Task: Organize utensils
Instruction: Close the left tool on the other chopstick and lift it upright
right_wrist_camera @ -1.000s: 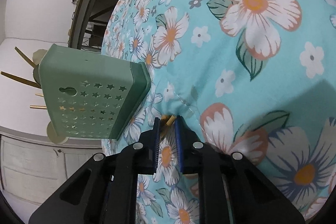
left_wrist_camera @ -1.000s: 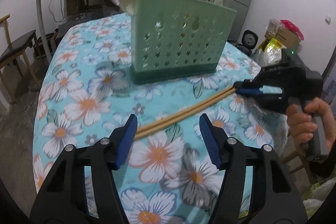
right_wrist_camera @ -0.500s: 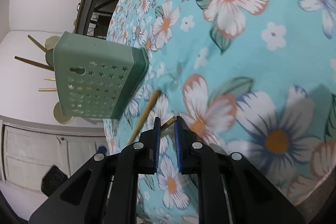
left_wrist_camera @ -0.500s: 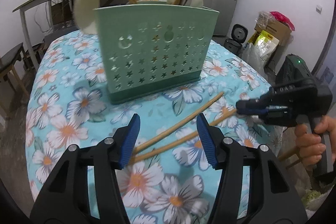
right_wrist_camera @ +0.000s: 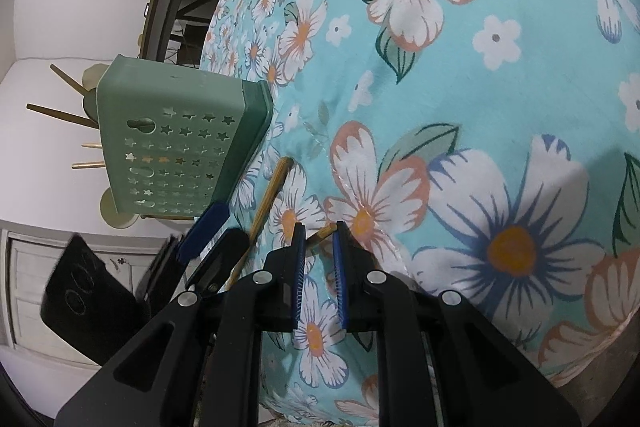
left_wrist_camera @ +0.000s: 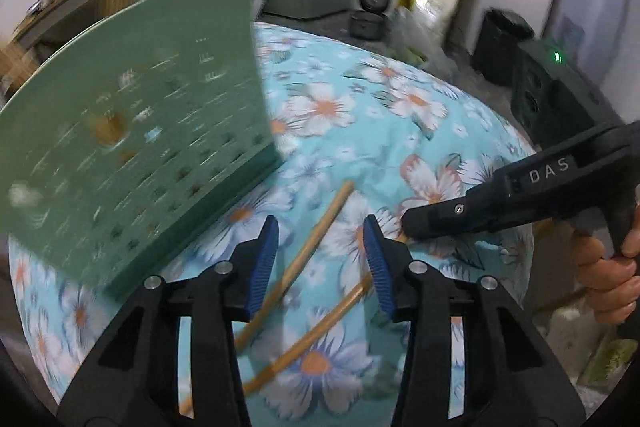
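The right gripper [right_wrist_camera: 319, 227] has its blue fingers [right_wrist_camera: 298, 267] drawn close together and pinching the tip of one chopstick [right_wrist_camera: 322, 233], which pokes out just beyond the pads while the rest of the stick runs back under the tool. Over on the other side, the left gripper [left_wrist_camera: 320, 227] has its fingers [left_wrist_camera: 262, 263] partly open and closing in, and the other chopstick [left_wrist_camera: 308, 255] lies on the floral cloth between them, not yet touched by either pad. Beside it, the stick gripped by the right tool [left_wrist_camera: 320, 327] slants across the cloth under the left gripper's right pad and up to the nose of the right gripper, which comes in from the right of the left wrist view with a hand [left_wrist_camera: 608, 267] wrapped around its handle. Both sticks rest on the tabletop [right_wrist_camera: 480, 107] just in front of the green utensil holder [left_wrist_camera: 132, 131], the free one with its far end close to the holder's base. The holder [right_wrist_camera: 176, 147], pierced with star-shaped holes, stands upright on the cloth and already has chopsticks and pale spoon-like pieces sticking out of its top. The left wrist view is blurred, so finer detail on the holder there is hard to read.
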### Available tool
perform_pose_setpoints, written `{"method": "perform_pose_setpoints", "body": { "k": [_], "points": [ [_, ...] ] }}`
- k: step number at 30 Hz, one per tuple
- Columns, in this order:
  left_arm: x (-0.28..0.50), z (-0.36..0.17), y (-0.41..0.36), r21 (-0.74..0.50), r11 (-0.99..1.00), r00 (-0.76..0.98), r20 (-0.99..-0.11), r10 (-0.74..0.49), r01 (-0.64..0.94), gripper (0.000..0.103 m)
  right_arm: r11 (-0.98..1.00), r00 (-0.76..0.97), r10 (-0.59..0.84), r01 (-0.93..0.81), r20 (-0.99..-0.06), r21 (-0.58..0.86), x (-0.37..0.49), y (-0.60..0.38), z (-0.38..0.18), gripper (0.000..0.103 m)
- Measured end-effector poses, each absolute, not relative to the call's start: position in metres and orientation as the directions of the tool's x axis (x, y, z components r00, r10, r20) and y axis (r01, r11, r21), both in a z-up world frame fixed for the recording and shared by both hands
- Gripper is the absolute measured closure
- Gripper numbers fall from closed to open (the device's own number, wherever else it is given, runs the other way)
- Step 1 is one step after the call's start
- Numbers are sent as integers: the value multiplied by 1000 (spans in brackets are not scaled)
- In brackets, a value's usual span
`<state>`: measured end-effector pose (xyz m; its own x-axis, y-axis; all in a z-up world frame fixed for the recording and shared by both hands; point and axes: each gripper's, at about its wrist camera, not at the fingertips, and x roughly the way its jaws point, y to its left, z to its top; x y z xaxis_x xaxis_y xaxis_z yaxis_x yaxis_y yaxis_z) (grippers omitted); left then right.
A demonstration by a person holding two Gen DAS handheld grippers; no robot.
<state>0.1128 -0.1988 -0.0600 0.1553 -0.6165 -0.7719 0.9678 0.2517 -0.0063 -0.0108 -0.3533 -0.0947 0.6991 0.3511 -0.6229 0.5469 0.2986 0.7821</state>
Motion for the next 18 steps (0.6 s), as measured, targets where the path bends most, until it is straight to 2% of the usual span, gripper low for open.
{"method": "perform_pose_setpoints", "body": {
  "k": [7,14,18],
  "points": [
    [114,-76,-231,30,177,125,-819,-559,984,70,293,700,357,545,-618,786,-10,-355,-96,89],
    [120,-87,-246,12,172,104,-837,-537,985,77,288,703,357,544,-615,788,-10,-356,-98,89],
    [122,-89,-250,-2,173,93,-835,-542,985,87,281,706,356,544,-612,791,-11,-356,-99,89]
  ]
}}
